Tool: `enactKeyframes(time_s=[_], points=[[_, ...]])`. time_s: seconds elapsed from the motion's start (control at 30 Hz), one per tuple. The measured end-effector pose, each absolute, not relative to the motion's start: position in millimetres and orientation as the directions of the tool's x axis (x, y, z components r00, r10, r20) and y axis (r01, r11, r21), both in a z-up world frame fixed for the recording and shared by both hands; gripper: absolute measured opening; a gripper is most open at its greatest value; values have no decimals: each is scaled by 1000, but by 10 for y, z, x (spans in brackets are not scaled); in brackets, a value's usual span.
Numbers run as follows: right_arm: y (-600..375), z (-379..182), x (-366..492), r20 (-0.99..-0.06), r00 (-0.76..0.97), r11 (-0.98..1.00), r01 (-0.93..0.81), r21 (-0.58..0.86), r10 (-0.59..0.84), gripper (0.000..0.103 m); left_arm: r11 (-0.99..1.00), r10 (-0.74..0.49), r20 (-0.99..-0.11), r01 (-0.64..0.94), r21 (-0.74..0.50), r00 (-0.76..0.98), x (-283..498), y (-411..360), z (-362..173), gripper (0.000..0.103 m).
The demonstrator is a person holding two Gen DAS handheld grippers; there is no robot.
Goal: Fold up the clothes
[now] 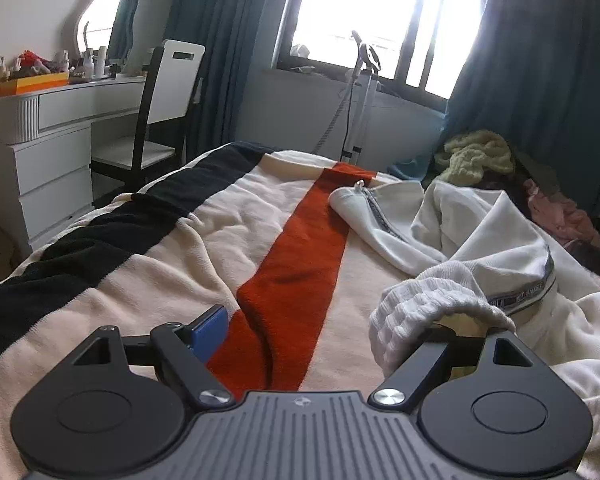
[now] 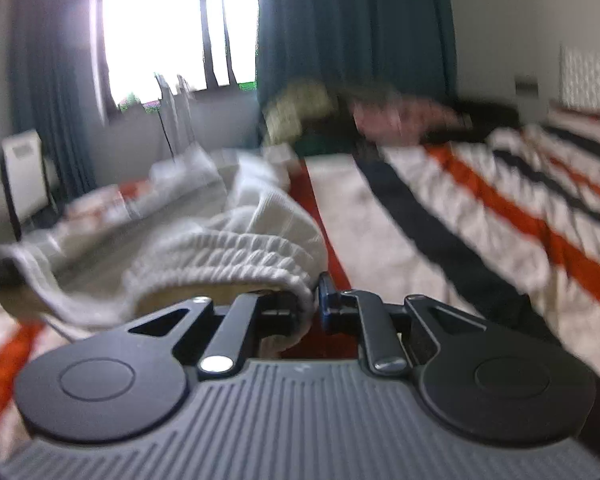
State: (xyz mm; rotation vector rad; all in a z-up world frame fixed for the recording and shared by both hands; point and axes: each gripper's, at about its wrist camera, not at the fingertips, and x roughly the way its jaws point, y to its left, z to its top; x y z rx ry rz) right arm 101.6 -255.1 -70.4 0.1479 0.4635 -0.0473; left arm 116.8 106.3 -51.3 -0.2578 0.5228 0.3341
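white garment (image 1: 480, 240): soft, limp, light | hold at ribbed hem (image 1: 420, 304) | my left gripper (image 1: 320, 320) spread wide, hem draped over one finger | my right gripper (image 2: 314, 304) nearly closed, pinching hem

White garment (image 1: 476, 236) with ribbed elastic waistband (image 1: 416, 312), grey side stripe, crumpled on striped blanket (image 1: 188, 256).

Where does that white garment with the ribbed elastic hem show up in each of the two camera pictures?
Left wrist view: the white garment lies at right on the bed, its ribbed hem draped over the right-hand jaw.
Right wrist view: the garment sits left of centre, blurred, its hem bunched at the jaws.
Shared landmark: the bright window between dark blue curtains.
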Motion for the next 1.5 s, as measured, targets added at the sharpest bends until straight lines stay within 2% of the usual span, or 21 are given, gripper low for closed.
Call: enactKeyframes(time_s=[0.07,0.13,0.4,0.57,0.63,0.73,0.8,0.83,0.9,1.03,1.1,1.17,1.23,1.33,1.5], points=[[-2632,-844,1092,-535,845,977,97,188,19,15,917,257,-547,-380,-123,797,1169,1028,-544,84],[-2707,-933,1122,-578,814,960,115,254,55,15,921,268,-564,-380,-90,781,1175,1006,-576,84],[-2655,-826,993,-522,851,966,95,242,47,15,950,215,-613,-308,-49,760,1050,929,-596,83],[-2810,-835,929,-560,825,935,134,327,78,18,977,160,-631,-214,-10,759,877,815,-551,83],[-2891,-869,904,-586,804,915,158,370,98,22,982,155,-629,-187,16,762,842,749,-540,83],[-2978,-905,859,-595,792,883,175,436,137,35,988,151,-630,-144,63,762,853,663,-535,83],[-3003,-931,857,-591,789,865,171,472,167,55,987,162,-623,-131,96,765,858,621,-541,83],[-3004,-948,874,-592,786,860,168,481,178,59,987,163,-620,-131,98,768,864,619,-544,83],[-2971,-990,910,-601,780,865,170,472,175,59,987,156,-616,-137,79,772,885,645,-543,83],[-2882,-1073,1002,-628,763,885,178,430,152,59,977,115,-586,-199,-80,802,978,847,-499,83],[-2834,-1093,1026,-633,759,889,172,424,155,59,955,119,-555,-248,-164,824,1062,980,-477,85],[-2780,-1085,1031,-630,762,903,152,402,152,59,935,170,-536,-307,-177,827,1161,1085,-500,87],[-2725,-1077,1035,-627,765,915,132,380,150,59,914,231,-576,-378,-148,784,1292,1167,-588,90],[-2643,-1065,1042,-622,769,933,102,346,146,59,895,234,-681,-427,-127,694,1444,1263,-773,89],[-2576,-1056,1066,-624,768,947,79,312,141,59,904,198,-701,-404,-139,685,1332,1261,-707,89]])
